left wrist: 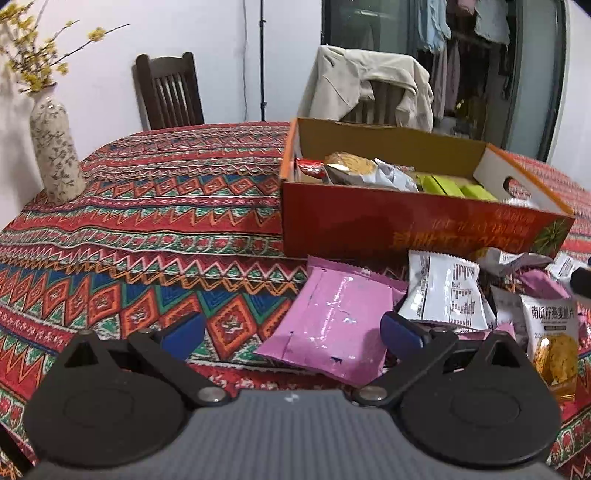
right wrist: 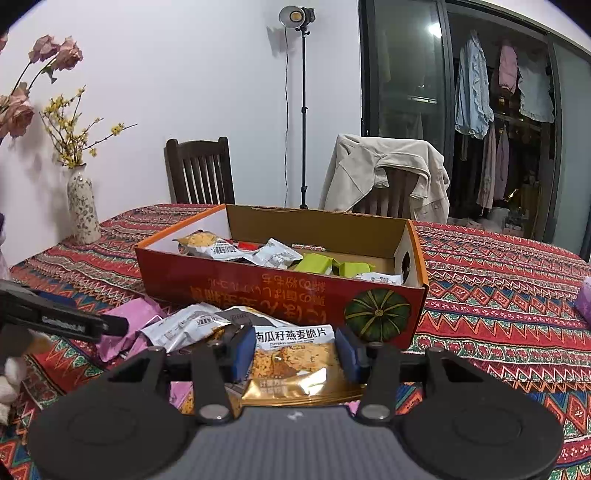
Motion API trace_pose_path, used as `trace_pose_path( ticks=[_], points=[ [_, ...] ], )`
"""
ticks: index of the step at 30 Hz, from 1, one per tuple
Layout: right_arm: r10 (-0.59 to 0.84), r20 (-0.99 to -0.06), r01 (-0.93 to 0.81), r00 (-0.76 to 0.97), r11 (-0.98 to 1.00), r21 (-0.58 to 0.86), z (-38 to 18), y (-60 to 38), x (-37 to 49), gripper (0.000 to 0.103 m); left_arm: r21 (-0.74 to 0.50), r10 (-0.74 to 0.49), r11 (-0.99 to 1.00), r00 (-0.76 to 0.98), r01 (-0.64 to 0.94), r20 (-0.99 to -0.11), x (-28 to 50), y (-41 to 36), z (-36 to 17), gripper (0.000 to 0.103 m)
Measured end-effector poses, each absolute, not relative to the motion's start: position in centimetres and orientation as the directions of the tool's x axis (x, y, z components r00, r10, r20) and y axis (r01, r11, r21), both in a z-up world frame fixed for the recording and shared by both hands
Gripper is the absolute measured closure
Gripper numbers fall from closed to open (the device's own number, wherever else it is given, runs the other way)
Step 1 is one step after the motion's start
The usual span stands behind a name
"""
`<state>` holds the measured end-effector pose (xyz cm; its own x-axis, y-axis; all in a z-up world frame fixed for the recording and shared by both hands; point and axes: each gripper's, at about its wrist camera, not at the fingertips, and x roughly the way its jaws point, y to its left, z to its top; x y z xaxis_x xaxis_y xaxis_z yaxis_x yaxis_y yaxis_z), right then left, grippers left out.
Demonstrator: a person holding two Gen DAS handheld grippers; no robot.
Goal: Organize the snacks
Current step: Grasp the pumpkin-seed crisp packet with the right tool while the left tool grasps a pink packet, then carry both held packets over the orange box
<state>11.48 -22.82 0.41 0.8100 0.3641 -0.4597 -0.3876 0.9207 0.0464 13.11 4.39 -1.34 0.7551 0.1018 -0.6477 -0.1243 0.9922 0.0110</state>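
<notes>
From the left wrist view, the left gripper (left wrist: 291,330) hangs over the tabletop (left wrist: 147,229), which is covered in a red, blue and green zigzag-patterned cloth; its blue-padded fingers (left wrist: 184,334) stand wide apart with nothing between them. Just ahead lies a flat pink foil snack packet (left wrist: 328,325), and beside it a loose heap of packets — a white one with a printed label (left wrist: 443,291) propped on top and a white-and-gold pumpkin-seed oat crisp packet (left wrist: 554,347) at the right edge. Behind the heap stands the open red-orange cardboard box (left wrist: 406,225), already holding several packets, among them green ones (left wrist: 454,190). A tall speckled ceramic vase with yellow blossom twigs (left wrist: 55,158) stands at the far left of the tabletop, and two chairs are behind it, one draped with a beige jacket (left wrist: 365,85). From the right wrist view, the right gripper (right wrist: 295,350) has its blue fingers (right wrist: 243,350) clamped on either side of a white-and-gold oat crisp packet (right wrist: 295,362), held just in front of the box (right wrist: 288,299), whose near wall shows a printed green pumpkin. More packets lie between the held one and the box, and the left gripper's black finger (right wrist: 66,323) reaches in from the left — well apart from the right one. A lamp on a stand (right wrist: 299,18) is by the wall.
</notes>
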Motion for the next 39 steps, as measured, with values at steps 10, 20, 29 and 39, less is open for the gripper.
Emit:
trace_pose_path(
  ticks=[10,20,29,39],
  points=[
    [0.357,-0.455,-0.37,0.816,0.927,0.065,0.2,-23.3,11.8,0.056,0.051,0.095,0.995,0.745,-0.082,-0.661,14.0,3.2,-2.0,0.0],
    [0.356,-0.457,-0.362,0.815,0.929,0.078,0.1,-23.6,12.1,0.056,0.02,0.052,0.998,0.739,-0.052,-0.671,14.4,3.4,-2.5,0.038],
    [0.355,-0.445,-0.36,0.822,0.93,0.076,0.5,-23.8,11.8,0.056,-0.014,0.048,0.997,0.768,-0.075,-0.639,13.0,4.0,-1.9,0.04],
    [0.349,-0.401,-0.353,0.847,0.933,0.066,2.0,-24.0,11.7,0.056,-0.042,0.053,0.995,0.845,-0.089,-0.532,11.3,4.3,2.1,0.04]
  ],
)
